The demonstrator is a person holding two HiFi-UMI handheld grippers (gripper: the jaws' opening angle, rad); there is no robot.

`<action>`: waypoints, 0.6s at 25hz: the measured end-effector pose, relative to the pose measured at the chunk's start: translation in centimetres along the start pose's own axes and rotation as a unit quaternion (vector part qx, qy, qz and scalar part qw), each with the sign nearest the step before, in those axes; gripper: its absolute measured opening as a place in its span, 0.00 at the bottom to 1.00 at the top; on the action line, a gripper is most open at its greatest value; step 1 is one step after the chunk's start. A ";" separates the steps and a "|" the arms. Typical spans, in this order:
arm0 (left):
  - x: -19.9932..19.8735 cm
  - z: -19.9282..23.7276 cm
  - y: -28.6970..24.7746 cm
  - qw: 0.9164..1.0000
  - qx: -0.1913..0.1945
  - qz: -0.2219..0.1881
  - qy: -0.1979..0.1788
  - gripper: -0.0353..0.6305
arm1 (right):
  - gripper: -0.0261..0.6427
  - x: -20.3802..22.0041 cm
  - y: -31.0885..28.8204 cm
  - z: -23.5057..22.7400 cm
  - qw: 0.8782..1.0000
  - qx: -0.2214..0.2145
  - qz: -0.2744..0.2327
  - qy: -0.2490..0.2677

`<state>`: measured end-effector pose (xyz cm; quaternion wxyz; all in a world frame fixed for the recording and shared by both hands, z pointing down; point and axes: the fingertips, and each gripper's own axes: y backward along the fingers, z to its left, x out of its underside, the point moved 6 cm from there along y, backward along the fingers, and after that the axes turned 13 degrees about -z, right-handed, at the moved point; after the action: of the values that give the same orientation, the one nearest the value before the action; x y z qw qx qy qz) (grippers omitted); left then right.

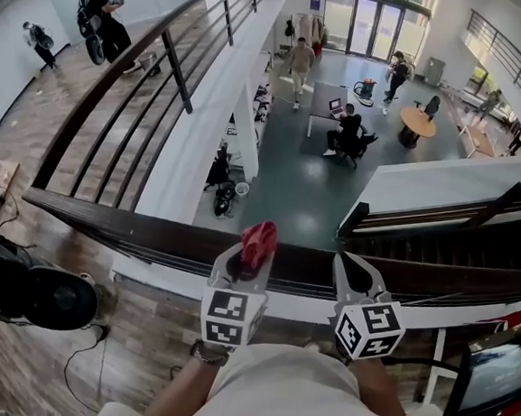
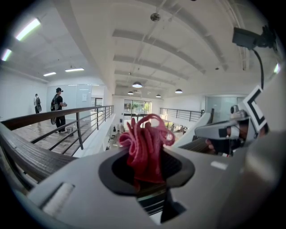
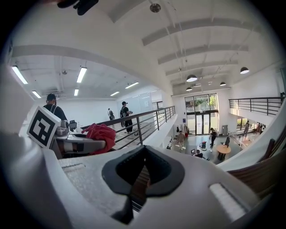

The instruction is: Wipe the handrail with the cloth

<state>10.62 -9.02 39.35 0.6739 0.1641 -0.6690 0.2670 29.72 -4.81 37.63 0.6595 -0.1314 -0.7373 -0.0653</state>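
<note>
Crimson cloth (image 1: 258, 242) pops against the dark brown wood-grain handrail (image 1: 154, 232), while the pale grey left gripper (image 1: 246, 265) and right gripper (image 1: 355, 274) flash black-and-white square-patterned marker cubes and black-lined jaws.

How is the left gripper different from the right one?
The left gripper pinches a red cloth; the right gripper holds nothing. The left gripper's jaws are kept apart by the cloth; the right gripper's jaws are together. Both are grey, carry marker cubes and point over the dark handrail.
</note>
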 end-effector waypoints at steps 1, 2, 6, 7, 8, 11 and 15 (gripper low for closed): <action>0.0 -0.2 -0.1 1.000 0.000 -0.001 0.001 0.24 | 0.04 0.1 0.0 0.0 1.000 -0.003 0.001 -0.001; 0.0 -0.4 -0.1 1.000 0.000 -0.001 0.002 0.25 | 0.04 0.1 0.1 0.0 1.000 -0.005 0.003 -0.002; -0.2 -1.1 -0.5 1.000 0.004 0.000 0.003 0.25 | 0.04 0.5 0.5 -0.3 1.000 -0.003 0.016 -0.006; -0.2 -1.3 -0.6 1.000 0.005 0.001 0.003 0.25 | 0.04 0.6 0.7 -0.4 1.000 -0.002 0.020 -0.007; -0.2 -1.5 -0.6 1.000 0.007 0.001 0.002 0.25 | 0.04 0.7 0.8 -0.5 1.000 0.000 0.022 -0.007; -0.3 -2.0 -0.8 1.000 0.017 0.004 -0.001 0.25 | 0.04 0.9 0.9 -0.7 1.000 0.005 0.025 -0.006; -0.6 -3.1 -1.3 0.999 0.039 0.015 -0.002 0.25 | 0.04 0.5 1.1 -0.9 1.000 0.013 0.023 -0.003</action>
<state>13.90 -8.34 38.79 0.6616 0.1809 -0.6618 0.3026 30.86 -3.97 38.14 0.6600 -0.1396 -0.7371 -0.0397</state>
